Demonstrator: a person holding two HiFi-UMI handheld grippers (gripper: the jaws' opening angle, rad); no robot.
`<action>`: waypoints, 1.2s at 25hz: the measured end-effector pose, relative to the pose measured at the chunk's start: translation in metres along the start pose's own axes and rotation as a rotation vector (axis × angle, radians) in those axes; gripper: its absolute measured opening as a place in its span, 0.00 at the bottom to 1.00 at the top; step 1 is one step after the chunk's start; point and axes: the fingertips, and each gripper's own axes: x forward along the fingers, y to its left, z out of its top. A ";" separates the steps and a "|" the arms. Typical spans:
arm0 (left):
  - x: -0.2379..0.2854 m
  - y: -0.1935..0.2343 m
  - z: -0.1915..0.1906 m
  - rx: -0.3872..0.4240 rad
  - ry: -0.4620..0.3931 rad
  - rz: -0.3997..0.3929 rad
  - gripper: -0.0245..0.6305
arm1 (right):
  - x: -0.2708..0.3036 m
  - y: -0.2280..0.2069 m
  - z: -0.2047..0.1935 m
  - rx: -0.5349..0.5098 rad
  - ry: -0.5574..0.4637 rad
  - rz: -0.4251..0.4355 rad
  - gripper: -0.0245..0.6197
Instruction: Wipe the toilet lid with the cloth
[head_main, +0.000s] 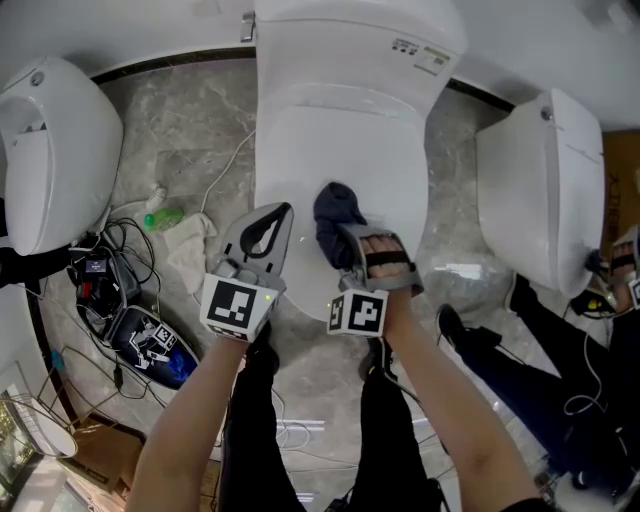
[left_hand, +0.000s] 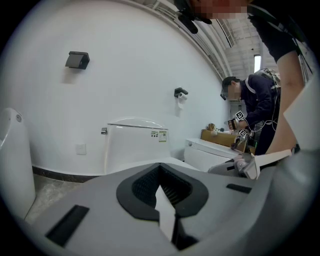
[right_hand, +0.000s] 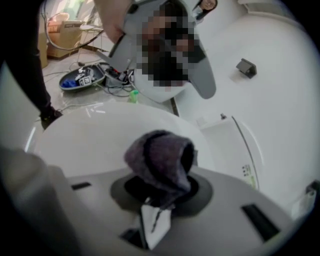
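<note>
Broadly, the grey stone floor (head_main: 190, 150) carries several white toilets and a tangle of cables (head_main: 120, 250). The middle toilet lid (head_main: 345, 140) is down, glossy and probably slippery. Over it sits the dark cloth (head_main: 335, 215), which looks soft, light and bunched. The right gripper (head_main: 350, 240) pinches its near end, jaws closed on it. The left gripper (head_main: 270, 225) hovers beside, jaws together, empty.

- Bright, even light; faint glare on the floor (head_main: 470, 275) right of the right gripper (head_main: 345, 238).
- Both gripper views bulge, corners black; close jaws soft.
</note>
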 end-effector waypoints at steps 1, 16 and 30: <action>0.000 -0.001 0.000 0.002 -0.001 -0.001 0.05 | -0.004 0.006 0.001 -0.003 -0.002 0.007 0.19; -0.010 -0.008 0.001 -0.017 0.007 -0.009 0.05 | -0.052 0.079 0.012 -0.039 -0.022 0.100 0.19; -0.022 0.015 -0.001 0.011 0.002 0.010 0.05 | -0.002 -0.055 0.032 0.003 -0.065 -0.083 0.19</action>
